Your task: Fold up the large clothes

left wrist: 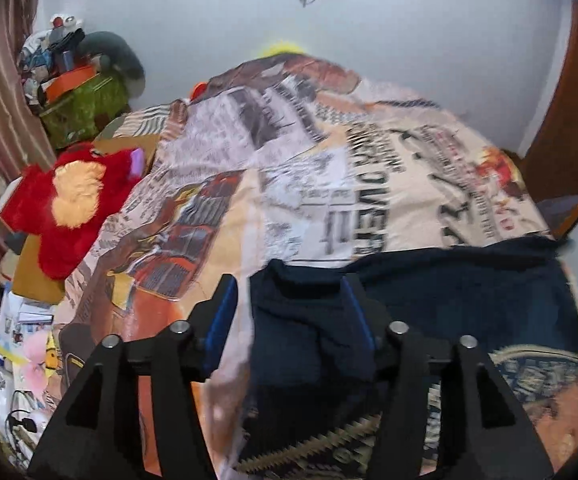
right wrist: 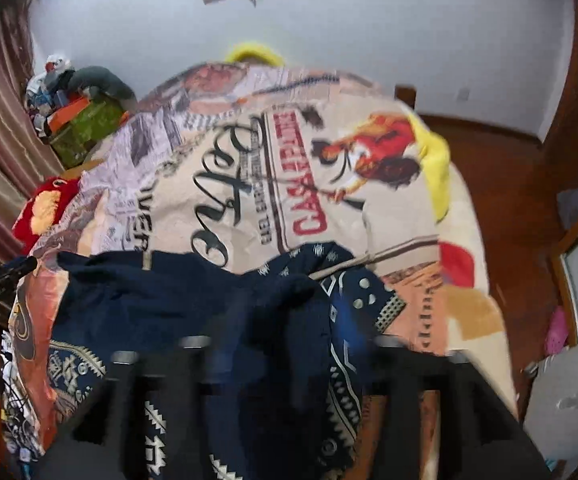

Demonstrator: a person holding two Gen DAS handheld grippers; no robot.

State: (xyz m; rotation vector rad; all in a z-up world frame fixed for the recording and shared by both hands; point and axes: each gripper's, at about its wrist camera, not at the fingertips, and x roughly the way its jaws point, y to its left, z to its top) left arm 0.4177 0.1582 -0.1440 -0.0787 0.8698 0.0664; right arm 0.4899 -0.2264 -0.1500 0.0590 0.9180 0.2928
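Note:
A dark navy garment point(left wrist: 449, 288) with a white patterned border lies folded across the near end of the bed. In the left wrist view its corner sits between the blue pads of my left gripper point(left wrist: 289, 308); the jaws stand apart and do not pinch the cloth. In the right wrist view the same garment point(right wrist: 161, 296) bunches up in front of my right gripper point(right wrist: 289, 336). That gripper is blurred, its fingers stand wide apart, and a fold of cloth lies loose between them. The tip of the other gripper point(right wrist: 5, 276) shows at the left edge.
The bed carries a printed bedspread point(left wrist: 329, 168) with large lettering. A red plush toy point(left wrist: 69, 200) and a green box piled with things point(left wrist: 85, 108) stand on the left. Yellow fabric point(right wrist: 437, 168) lies on the right side. Wooden floor point(right wrist: 521, 200) is to the right.

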